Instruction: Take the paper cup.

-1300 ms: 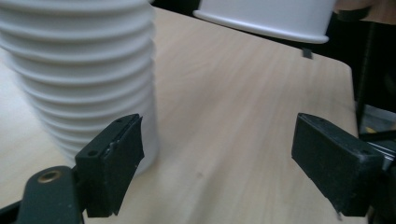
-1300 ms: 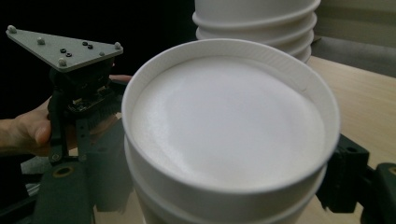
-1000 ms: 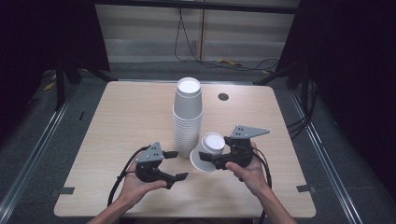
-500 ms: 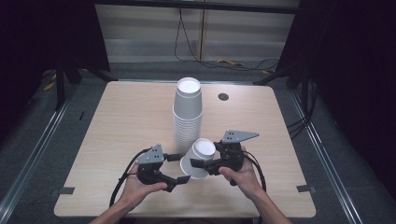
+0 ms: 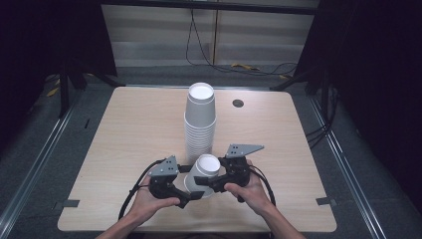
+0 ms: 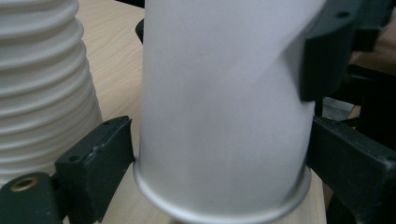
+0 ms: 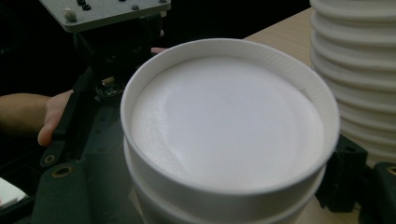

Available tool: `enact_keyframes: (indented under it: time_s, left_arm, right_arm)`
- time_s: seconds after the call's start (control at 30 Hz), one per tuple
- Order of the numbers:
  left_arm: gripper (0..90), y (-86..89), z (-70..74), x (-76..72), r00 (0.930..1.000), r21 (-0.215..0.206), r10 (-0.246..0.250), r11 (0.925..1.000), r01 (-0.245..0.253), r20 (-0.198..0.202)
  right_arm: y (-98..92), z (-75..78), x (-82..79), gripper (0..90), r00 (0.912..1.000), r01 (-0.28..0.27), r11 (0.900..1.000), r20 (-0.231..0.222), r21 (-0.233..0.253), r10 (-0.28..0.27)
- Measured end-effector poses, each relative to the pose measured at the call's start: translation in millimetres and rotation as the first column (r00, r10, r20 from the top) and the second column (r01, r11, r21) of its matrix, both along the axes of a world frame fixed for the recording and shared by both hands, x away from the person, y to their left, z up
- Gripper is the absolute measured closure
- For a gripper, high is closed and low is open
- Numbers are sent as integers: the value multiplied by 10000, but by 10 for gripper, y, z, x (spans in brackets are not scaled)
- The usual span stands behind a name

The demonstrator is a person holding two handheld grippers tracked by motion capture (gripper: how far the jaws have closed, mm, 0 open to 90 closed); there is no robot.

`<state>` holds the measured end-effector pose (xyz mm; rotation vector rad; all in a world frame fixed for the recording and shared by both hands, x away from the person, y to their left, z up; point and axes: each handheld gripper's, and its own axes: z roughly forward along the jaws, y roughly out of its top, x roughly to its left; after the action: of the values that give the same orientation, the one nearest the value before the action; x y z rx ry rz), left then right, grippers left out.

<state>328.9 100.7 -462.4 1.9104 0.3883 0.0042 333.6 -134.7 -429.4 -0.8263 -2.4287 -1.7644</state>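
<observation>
1. Our left tongs (image 5: 191,195) and right tongs (image 5: 203,182) meet at the near middle of the bench (image 5: 124,134), both around the same pair of nested paper cups (image 5: 201,173), which sit upside down and tilted, base uppermost.
2. The left tongs are clenched on the lower part of the cups: in the left gripper view a black jaw presses each side of the white wall (image 6: 219,107), just above the rolled rim.
3. The right tongs grasp nearer the closed base; the right gripper view shows two cups (image 7: 229,135), one sleeved over the other, with a jaw at each side.
4. The tall stack of cups (image 5: 200,119) stands just behind, near the held pair but apart from it.
5. We judge the step in hand to be pulling the two nested cups apart, one set of tongs for each cup.
6. To do it well, we keep the left grip on the outer rim only and the right grip on the other cup, so neither pinches both walls together.
7. We pull straight along the cups' shared axis with a slight twist, squeezing gently, since thin paper walls will probably crumple and lock.
8. We draw away from the stack so an elbow or cable does not topple it.
</observation>
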Motion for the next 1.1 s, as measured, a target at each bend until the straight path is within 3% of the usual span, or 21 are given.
enact_keyframes:
  time_s: [0.3,0.57,0.8,1.1]
  left_arm:
    - [52,-15,-32,-2,9999,104,-109,9999,109,79]
    - [69,-19,-35,6,9998,-185,-191,9996,190,-46]
    - [130,-8,7,-9,9983,119,-381,9992,376,430]
    - [148,6,31,2,9983,608,-472,9971,450,348]
  right_arm:
    - [84,-35,-25,214,9999,-84,9997,-66,227,86]
    - [96,-40,-41,214,10000,-15,9991,45,422,13]
    - [78,-21,-49,205,9999,-86,9995,77,317,84]
    - [71,-9,-51,164,9998,-107,9999,-147,-34,107]
